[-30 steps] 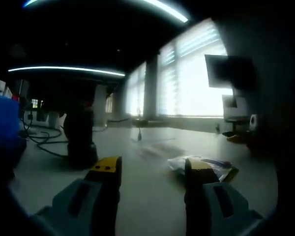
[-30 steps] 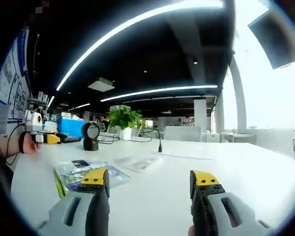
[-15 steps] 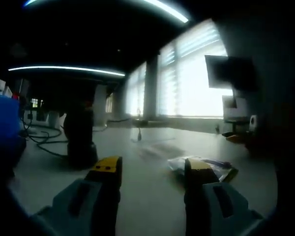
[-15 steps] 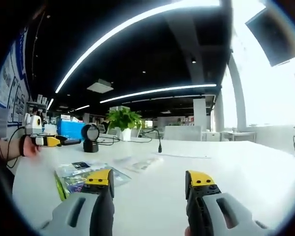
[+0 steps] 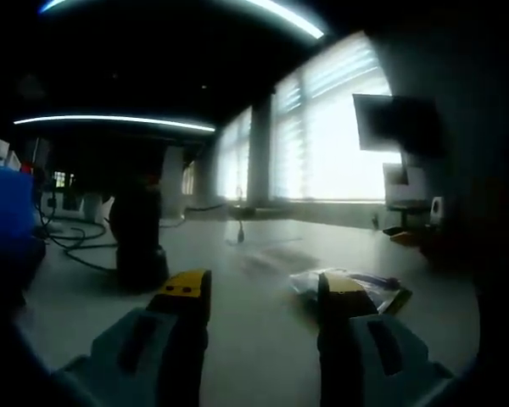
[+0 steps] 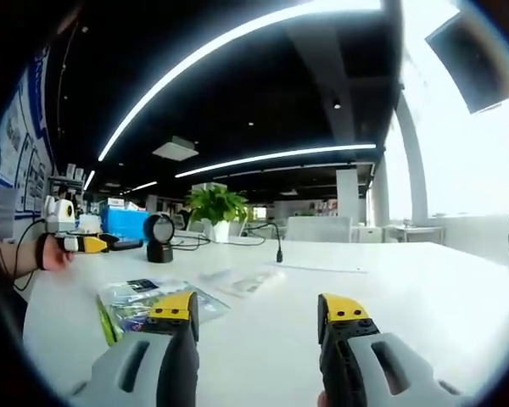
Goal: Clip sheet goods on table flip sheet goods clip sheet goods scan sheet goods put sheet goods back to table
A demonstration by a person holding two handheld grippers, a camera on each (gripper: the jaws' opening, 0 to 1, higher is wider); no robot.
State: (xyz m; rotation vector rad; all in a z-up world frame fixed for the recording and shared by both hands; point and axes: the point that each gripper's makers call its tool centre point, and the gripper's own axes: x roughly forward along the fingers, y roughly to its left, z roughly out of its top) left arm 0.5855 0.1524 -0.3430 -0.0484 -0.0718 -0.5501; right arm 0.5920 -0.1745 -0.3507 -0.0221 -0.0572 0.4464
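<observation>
Both tools hovering low over the white surface (image 6: 424,297), nothing grabbed, sheet goods lying flat.

In the right gripper view the right tool (image 6: 259,309) sits at the bottom of the frame with its yellow-tipped jaws spread wide and nothing between them; the sheet goods (image 6: 148,298), a clear packet with printed stuff inside, lie on the surface at lower left, just behind the left jaw tip. Left of middle there's a black scanner on a stand (image 6: 159,238), a potted plant (image 6: 214,208) behind it, and at the left edge a hand (image 6: 53,252) with the left tool. The left gripper view is way darker: left tool (image 5: 259,292) also wide and empty, the packet (image 5: 365,287) right behind its right jaw, scanner (image 5: 138,240) at left.
</observation>
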